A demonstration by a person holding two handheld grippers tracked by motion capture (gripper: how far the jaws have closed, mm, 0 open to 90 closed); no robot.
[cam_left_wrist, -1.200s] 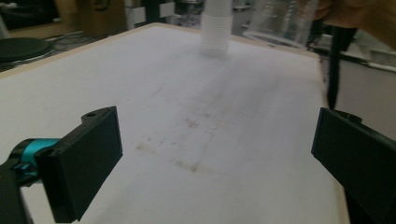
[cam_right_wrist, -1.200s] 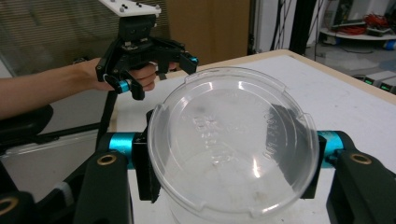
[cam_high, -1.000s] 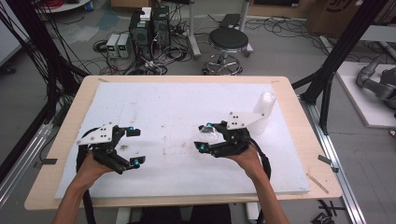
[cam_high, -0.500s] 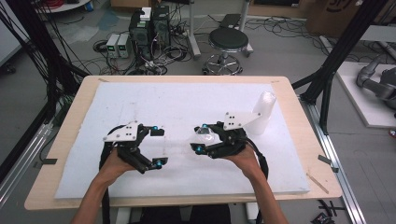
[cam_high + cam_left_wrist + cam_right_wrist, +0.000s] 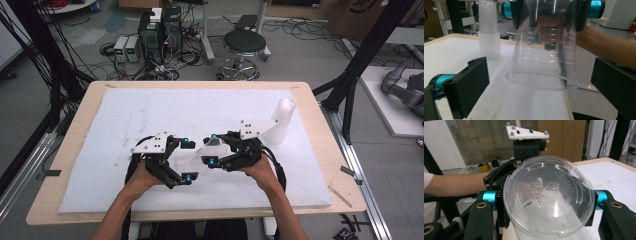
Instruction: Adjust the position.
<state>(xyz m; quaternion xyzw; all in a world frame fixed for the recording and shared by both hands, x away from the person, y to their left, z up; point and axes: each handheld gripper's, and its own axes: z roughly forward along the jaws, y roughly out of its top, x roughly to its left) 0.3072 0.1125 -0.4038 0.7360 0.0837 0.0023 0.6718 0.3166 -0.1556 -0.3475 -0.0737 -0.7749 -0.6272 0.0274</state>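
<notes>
Jaws of the left gripper [image 5: 186,160] stand spread wide, with nothing between them; in the left gripper view its two black pads [image 5: 466,86] sit far apart at the lower corners, and the clear plastic cup hangs in the gap ahead of them, untouched. In the high view that gripper lies low over the white foam sheet [image 5: 100,170] that covers the wooden table [image 5: 45,200], left of centre, its grey three-cornered plate on top, the person's left hand [image 5: 142,176] behind it.

Just to its right, near the middle of the sheet, the clear plastic cup [image 5: 211,149] is held off the surface between the two grippers. The left gripper view shows it mouth down, rim [image 5: 541,83] toward the sheet, slightly tilted, with moulded rings round its wall. The right gripper view looks at its round embossed base [image 5: 547,195].

Right gripper [image 5: 214,149] jaws are pressed in on that cup, one black pad on each side of its wall near the base, teal hinges showing beside them. The right hand [image 5: 260,172] grasps the gripper's body.

Farther right, toward the far right part of the sheet, a tall stack of clear plastic cups [image 5: 281,120] stands upright, well apart from the held cup; the left gripper view shows this stack [image 5: 488,30] behind the cup, to the left
</notes>
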